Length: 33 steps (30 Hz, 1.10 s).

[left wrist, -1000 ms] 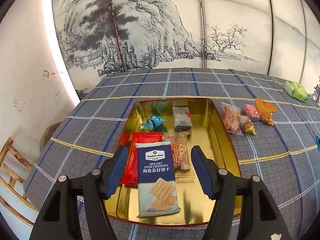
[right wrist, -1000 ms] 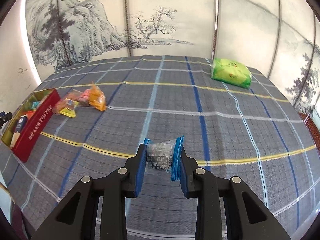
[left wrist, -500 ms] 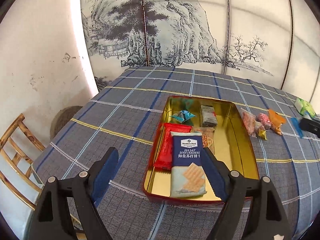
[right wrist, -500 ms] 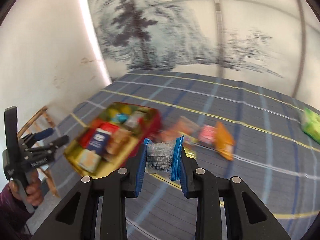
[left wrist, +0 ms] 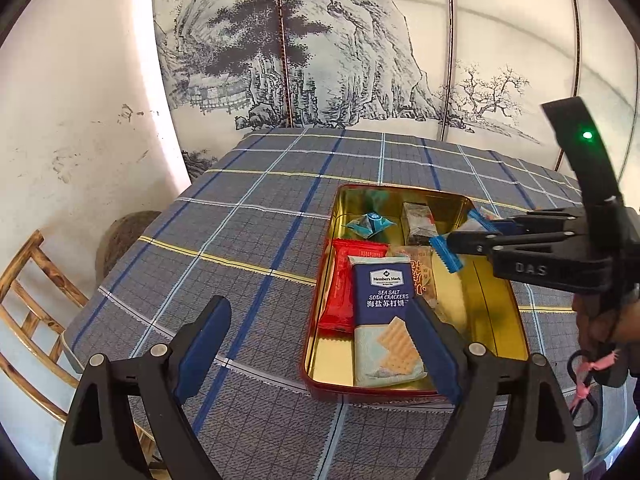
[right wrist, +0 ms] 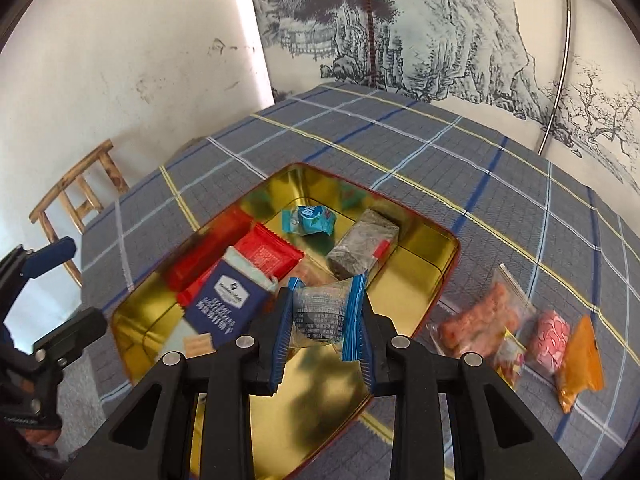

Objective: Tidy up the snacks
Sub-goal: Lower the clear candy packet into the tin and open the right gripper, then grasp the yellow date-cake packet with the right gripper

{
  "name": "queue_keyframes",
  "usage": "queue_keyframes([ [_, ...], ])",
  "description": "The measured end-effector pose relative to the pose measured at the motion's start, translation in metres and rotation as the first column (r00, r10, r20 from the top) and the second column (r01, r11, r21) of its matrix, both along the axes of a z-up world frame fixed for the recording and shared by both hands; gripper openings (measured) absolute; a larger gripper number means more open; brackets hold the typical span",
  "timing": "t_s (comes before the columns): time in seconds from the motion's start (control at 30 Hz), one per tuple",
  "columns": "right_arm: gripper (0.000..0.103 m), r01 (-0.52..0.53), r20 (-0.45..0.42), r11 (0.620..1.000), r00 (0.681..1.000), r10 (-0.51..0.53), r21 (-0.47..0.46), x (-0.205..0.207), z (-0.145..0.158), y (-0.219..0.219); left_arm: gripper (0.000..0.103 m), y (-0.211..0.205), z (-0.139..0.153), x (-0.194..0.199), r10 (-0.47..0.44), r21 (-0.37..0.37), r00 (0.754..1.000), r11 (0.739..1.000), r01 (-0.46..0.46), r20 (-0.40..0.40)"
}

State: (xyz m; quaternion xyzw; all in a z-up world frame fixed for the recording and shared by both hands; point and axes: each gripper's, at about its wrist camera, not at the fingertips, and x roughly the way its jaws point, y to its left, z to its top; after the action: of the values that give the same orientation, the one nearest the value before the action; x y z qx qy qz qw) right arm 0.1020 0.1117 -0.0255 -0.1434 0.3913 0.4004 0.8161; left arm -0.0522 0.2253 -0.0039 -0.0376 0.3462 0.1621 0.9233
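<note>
Right claw (right wrist: 323, 330) now over the gold tin (right wrist: 416, 236), clamped on a clear snack packet (right wrist: 320, 314); left claw (left wrist: 316, 344) wide, empty.

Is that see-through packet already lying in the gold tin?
Not yet. The right claw holds the packet above the tin.

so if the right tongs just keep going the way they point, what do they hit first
Probably the gold floor of the tin, near the dark wrapped block; the right tongs hold a clear blue-edged packet over it. Depth is unclear.
</note>
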Motion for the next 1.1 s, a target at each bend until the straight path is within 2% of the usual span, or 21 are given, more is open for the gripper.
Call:
queue_keyframes([
  [0.2, 0.031, -0.015, -0.006, 0.998, 1.0, 0.015, -0.067, 0.009, -0.013, 0.013, 0.086, 0.001, -0.004, 0.006, -0.013, 0.003, 1.0, 1.0, 0.013, -0.016],
  [0.33, 0.031, -0.03, -0.016, 0.997, 0.999, 0.028, -0.074, 0.014, -0.014, 0.016, 0.086, 0.001, -0.006, 0.007, -0.019, 0.008, 1.0, 1.0, 0.019, -0.02],
  [0.47, 0.032, -0.022, -0.023, 1.0, 0.999, 0.022, 0.014, 0.02, -0.006, 0.008, 0.088, -0.002, -0.009, 0.01, -0.035, 0.001, 0.999, 0.999, 0.035, -0.03],
  [0.57, 0.032, 0.027, -0.019, 0.994, 1.0, -0.025, 0.104, 0.027, 0.011, -0.016, 0.088, -0.004, -0.009, 0.011, -0.043, 0.011, 0.999, 0.999, 0.044, -0.029],
  [0.67, 0.032, 0.117, 0.016, 0.99, 0.993, -0.119, 0.075, 0.028, 0.018, -0.057, 0.088, -0.004, -0.006, 0.009, -0.054, 0.006, 0.998, 0.999, 0.054, -0.018],
  [0.8, 0.032, 0.205, -0.001, 0.978, 0.979, -0.205, -0.035, 0.028, -0.007, -0.104, 0.091, -0.003, -0.004, 0.008, -0.067, -0.004, 0.998, 0.998, 0.067, 0.001],
  [0.9, 0.032, 0.25, -0.036, 0.968, 0.967, -0.251, -0.034, 0.03, -0.023, -0.126, 0.091, -0.005, -0.006, 0.01, -0.077, -0.01, 0.997, 0.997, 0.077, -0.005],
  [1.0, 0.032, 0.264, -0.064, 0.964, 0.963, -0.263, 0.003, 0.041, -0.028, -0.128, 0.091, -0.008, -0.01, 0.013, -0.087, -0.012, 0.996, 0.996, 0.086, -0.028],
  [1.1, 0.032, 0.312, -0.12, 0.95, 0.944, -0.307, 0.028, 0.059, -0.035, -0.124, 0.091, -0.009, -0.01, 0.014, -0.088, -0.005, 0.996, 0.996, 0.087, -0.026],
])
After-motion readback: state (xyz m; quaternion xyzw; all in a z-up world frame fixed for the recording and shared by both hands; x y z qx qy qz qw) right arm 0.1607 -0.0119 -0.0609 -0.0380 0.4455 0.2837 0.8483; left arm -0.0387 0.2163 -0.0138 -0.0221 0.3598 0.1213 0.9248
